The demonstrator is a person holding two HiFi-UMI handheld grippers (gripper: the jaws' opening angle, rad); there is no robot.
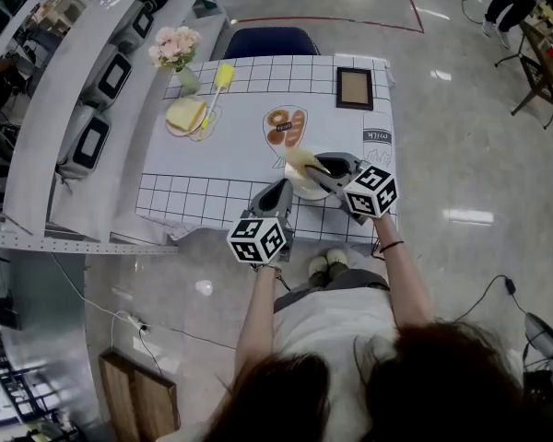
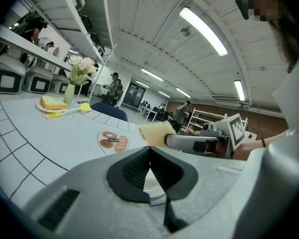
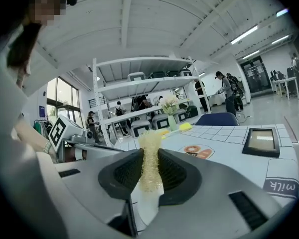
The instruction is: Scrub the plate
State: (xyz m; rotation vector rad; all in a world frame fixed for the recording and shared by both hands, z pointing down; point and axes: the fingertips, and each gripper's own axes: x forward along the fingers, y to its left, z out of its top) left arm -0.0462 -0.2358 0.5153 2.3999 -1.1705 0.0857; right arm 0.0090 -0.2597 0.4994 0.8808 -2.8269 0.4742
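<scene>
A white plate (image 1: 306, 188) lies near the table's front edge, right of the middle. My left gripper (image 1: 286, 190) is at the plate's near-left rim, shut on its thin white edge (image 2: 152, 182). My right gripper (image 1: 315, 168) hovers over the plate from the right, shut on a pale yellow scrub pad (image 1: 301, 159). In the right gripper view the fibrous pad (image 3: 150, 158) stands pinched between the jaws, with the plate (image 3: 145, 205) just below. From the left gripper view, the pad (image 2: 157, 132) sticks out of the right gripper (image 2: 175, 140) above the plate.
The table wears a white gridded cloth (image 1: 203, 196). At the back left stand a flower vase (image 1: 178, 55), a yellow brush (image 1: 223, 75) and a dish with a yellow block (image 1: 186, 116). A picture frame (image 1: 355, 87) lies back right. A blue chair (image 1: 271, 41) is behind; shelves (image 1: 64, 90) run along the left.
</scene>
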